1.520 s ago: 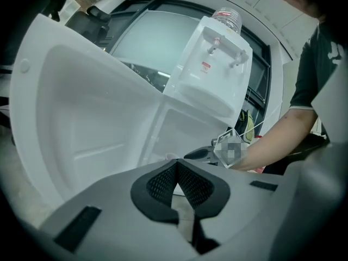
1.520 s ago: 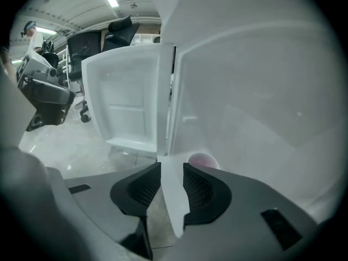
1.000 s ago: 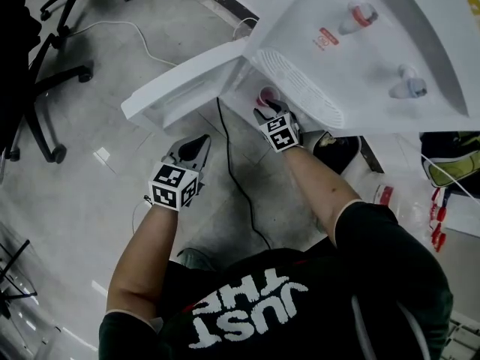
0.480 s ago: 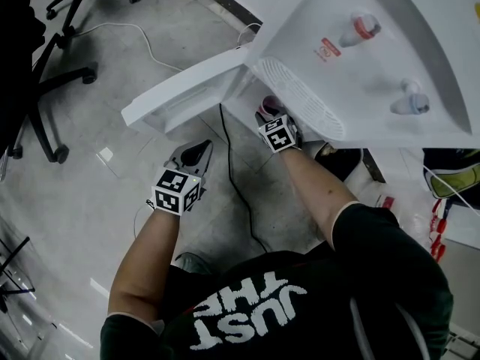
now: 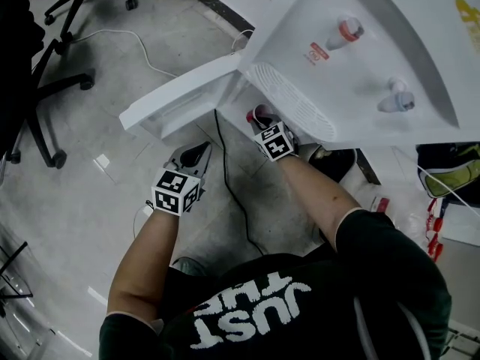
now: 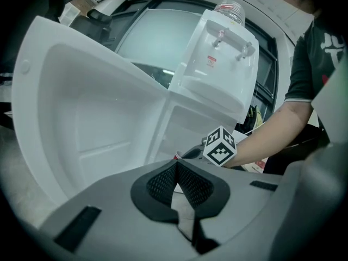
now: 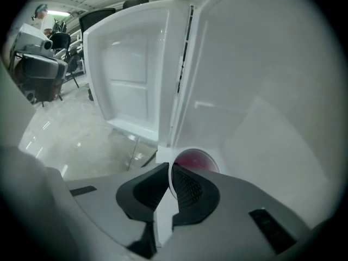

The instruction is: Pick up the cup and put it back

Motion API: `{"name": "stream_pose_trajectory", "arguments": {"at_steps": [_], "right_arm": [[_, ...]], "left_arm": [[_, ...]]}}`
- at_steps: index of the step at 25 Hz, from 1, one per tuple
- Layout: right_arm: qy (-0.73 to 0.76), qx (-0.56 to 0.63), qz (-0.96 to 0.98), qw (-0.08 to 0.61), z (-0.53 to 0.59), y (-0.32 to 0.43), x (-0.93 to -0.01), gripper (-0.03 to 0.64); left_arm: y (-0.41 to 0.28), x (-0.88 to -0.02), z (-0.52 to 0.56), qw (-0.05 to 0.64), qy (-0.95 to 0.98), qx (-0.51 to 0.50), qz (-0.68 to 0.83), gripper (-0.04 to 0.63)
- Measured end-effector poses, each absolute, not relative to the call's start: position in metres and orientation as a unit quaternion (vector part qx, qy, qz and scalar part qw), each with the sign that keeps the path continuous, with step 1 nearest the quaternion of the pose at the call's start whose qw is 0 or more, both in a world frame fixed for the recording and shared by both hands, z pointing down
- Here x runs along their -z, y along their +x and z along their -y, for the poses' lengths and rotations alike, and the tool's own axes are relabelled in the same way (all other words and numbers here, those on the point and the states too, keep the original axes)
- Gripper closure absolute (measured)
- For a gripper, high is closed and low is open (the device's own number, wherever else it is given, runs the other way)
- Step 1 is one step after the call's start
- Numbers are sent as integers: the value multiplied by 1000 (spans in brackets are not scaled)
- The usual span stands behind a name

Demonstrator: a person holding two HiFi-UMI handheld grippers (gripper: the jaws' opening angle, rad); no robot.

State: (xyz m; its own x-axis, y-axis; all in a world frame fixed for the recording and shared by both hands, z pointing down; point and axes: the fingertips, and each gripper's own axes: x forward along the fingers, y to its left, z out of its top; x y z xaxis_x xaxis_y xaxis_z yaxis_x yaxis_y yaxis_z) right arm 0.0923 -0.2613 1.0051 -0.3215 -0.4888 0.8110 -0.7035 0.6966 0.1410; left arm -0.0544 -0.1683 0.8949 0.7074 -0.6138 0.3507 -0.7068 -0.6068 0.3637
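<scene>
Low in the centre of the right gripper view sits the cup (image 7: 197, 160), white outside and red inside. It stands in the lower compartment of the water dispenser (image 5: 360, 58), just past the open door (image 7: 128, 75). My right gripper (image 7: 169, 181) is closing on it. The cup's near wall is between the 2 pads, which look pressed on it, 1 inside the rim and 1 outside. I judge this to be the grasp step of the pick-up, with the lift not yet begun. Next I would need a firm pinch on that thin wall, then a short straight rise and a pull back toward the lower left of the frame. That path must not clip the door edge or the overhang above. My left gripper (image 6: 176, 179) hangs over the floor at centre left of the head view, jaws pressed together on nothing. From the head view only a sliver of the cup's red rim shows past the marker cube. The cup's base is hidden in every view, so I only assume it rests on the compartment floor, and I cannot tell whether it holds liquid.
</scene>
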Motion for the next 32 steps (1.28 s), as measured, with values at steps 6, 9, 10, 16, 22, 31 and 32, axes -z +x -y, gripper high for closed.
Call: {"name": "stream_pose_trajectory", "arguments": {"at_steps": [6,9,10,16,22,31,32], "right_arm": [[349,-114,831,418,246,69,-979,568],[332,-110,844,406,235,61,-964,568],[325,-108,848,405,231,59,-959,569],[266,-106,868,405,194,50,-907,568],[204,-119,879,414,130,44,-814,569],[151,-104,897,402,83,27,-623,568],[147,-99,899,401,80,28,-602,568]], "left_arm": [[-41,-883,172,229,897,-89,368,592],[-31,-876,172,221,897,-88,372,592],[-29,-873,172,220,896,-87,376,592],[-29,-831,161,240,867,-76,429,592],[-18,-757,105,269,838,-94,464,592],[-4,-582,71,249,841,-92,472,592],[-3,-560,69,245,842,-92,472,592]]}}
